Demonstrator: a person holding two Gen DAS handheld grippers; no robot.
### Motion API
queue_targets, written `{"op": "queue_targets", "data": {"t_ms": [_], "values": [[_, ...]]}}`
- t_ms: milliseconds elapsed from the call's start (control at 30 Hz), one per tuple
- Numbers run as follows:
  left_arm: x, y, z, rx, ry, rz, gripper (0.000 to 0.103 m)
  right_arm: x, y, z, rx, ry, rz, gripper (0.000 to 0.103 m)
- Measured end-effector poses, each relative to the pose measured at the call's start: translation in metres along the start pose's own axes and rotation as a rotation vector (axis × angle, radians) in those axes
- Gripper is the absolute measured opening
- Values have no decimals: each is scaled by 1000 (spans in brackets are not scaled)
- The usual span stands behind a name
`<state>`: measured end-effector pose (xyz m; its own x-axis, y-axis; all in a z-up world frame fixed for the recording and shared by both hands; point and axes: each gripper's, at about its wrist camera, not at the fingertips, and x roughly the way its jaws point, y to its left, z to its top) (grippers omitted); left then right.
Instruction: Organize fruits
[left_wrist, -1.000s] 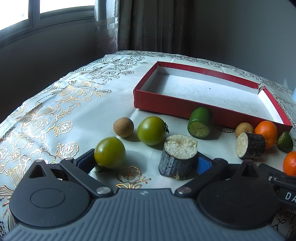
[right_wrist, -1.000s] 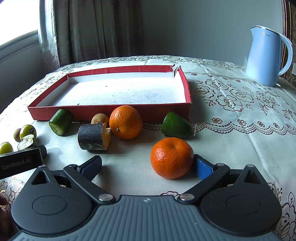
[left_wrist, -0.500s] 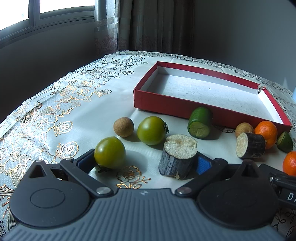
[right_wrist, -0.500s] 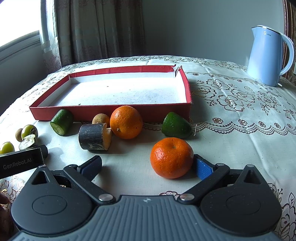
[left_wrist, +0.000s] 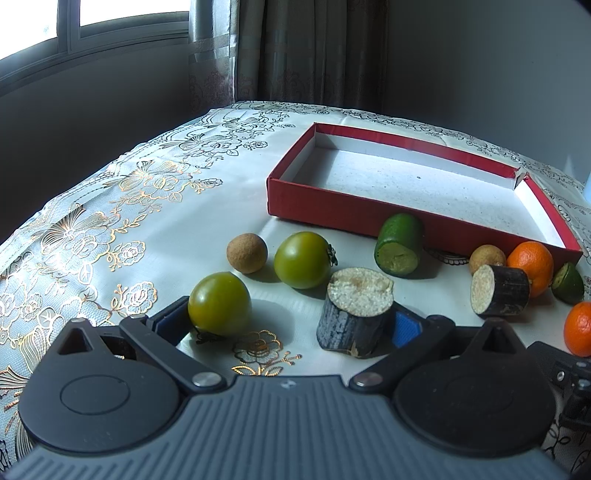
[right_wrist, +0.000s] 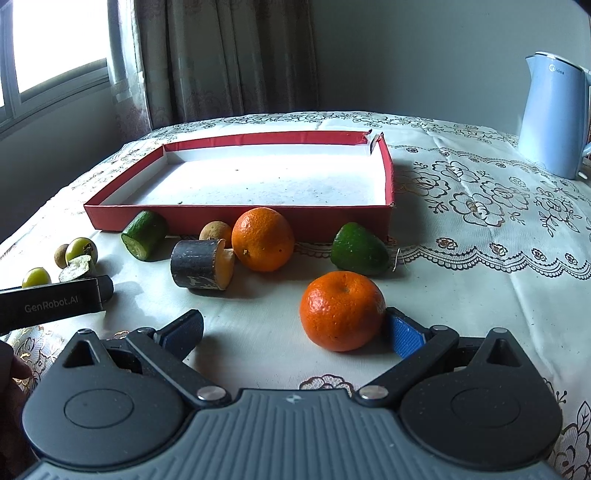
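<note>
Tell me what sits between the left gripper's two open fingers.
In the left wrist view, the left gripper brackets a green tomato and a dark sugarcane piece, with bare tablecloth between them.

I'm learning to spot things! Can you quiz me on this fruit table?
1. True or false: the red box already holds fruit.
2. What lies between the open right gripper fingers? A) orange B) kettle C) green tomato
3. How many oranges show in the right wrist view?

Key: 1. False, it is empty. 2. A, beside the blue pad; no grip yet. 3. Two; the second orange sits near the box.
</note>
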<state>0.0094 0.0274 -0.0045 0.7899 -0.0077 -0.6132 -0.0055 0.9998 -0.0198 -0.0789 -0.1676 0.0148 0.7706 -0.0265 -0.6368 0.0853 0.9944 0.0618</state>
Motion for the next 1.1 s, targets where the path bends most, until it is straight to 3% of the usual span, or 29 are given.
{"op": "queue_targets", "data": {"t_ms": [567,667,833,967,1100], "values": [[0,0,0,-1,-1,0,103,-18,-49,2,-40,-85,18,102],[0,0,0,0,0,0,103,-15,-45,2,-62,-74,33,86],[0,0,0,-1,0,0,103,-14,-37,-1,-86,-68,54,81],[0,0,0,-1,-1,0,103,-11,-34,0,-103,-53,59,62],[0,0,0,-1,-1,0,103,-5,-29,2,-120,-39,55,59]]}}
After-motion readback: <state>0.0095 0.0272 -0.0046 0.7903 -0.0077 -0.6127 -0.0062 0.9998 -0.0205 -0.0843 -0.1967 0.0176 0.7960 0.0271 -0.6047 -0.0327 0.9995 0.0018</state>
